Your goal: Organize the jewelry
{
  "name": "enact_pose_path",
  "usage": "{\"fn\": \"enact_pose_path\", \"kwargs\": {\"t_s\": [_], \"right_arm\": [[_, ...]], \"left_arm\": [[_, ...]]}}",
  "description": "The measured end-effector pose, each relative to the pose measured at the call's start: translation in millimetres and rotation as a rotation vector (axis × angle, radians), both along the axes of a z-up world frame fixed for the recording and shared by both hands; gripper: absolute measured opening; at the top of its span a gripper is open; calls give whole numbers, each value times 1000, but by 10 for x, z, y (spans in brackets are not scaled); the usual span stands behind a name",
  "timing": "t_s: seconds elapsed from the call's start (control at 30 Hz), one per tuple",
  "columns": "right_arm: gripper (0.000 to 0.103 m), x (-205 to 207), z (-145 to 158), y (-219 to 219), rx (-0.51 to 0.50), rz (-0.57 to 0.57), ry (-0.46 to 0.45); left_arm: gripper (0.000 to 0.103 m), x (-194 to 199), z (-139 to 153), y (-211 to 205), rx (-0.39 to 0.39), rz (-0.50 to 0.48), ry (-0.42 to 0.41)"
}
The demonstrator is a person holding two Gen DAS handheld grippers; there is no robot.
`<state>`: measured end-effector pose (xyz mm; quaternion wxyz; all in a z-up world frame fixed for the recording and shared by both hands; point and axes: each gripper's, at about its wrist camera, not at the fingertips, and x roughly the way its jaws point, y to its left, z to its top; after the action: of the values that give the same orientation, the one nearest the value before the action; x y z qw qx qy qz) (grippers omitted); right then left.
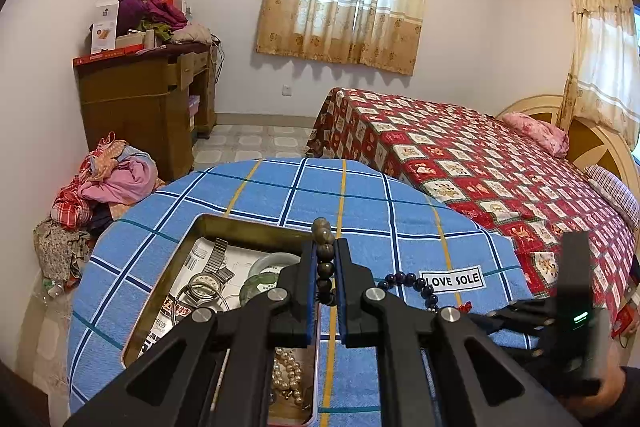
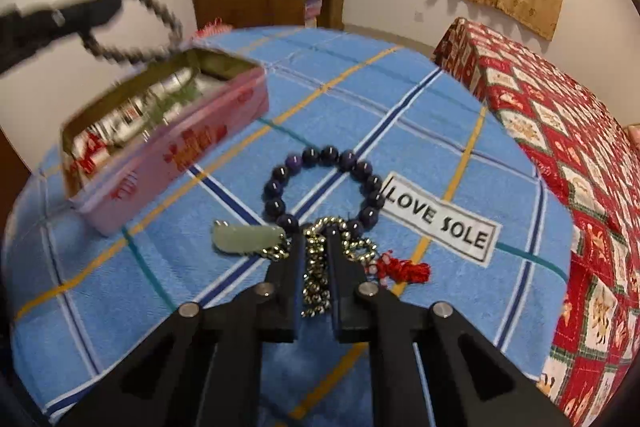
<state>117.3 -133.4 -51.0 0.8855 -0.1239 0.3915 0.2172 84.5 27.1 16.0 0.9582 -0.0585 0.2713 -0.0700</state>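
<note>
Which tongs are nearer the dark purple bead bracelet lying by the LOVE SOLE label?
Right. The right tongs, shut on a metal bead chain, sit at the dark purple bead bracelet's near edge. The left tongs hold a brown bead bracelet over the tin.

Round table under blue plaid cloth [image 2: 400,115].
On it we see the open pink tin [image 2: 176,147], purple bead bracelet [image 2: 280,173], jade pendant [image 2: 244,237], red tassel [image 2: 404,270].

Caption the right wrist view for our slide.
Right gripper shut on a beaded chain beside a dark bead bracelet.
</note>
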Motion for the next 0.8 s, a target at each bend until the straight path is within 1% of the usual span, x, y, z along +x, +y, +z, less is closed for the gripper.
{"fn": "enact_pose_path", "kwargs": {"t_s": [0.23, 0.43, 0.57, 0.8], "right_arm": [[12, -146, 669, -103, 124, 9, -101], [12, -244, 1126, 39, 154, 56, -203], [12, -266, 1300, 122, 156, 89, -250], [12, -129, 1385, 371, 168, 162, -269]], "left_arm": [[7, -46, 54, -6, 0, -9, -12], [7, -64, 136, 34, -5, 0, -29], [7, -72, 164, 92, -9, 10, -38], [7, -88, 207, 301, -17, 56, -47]]}}
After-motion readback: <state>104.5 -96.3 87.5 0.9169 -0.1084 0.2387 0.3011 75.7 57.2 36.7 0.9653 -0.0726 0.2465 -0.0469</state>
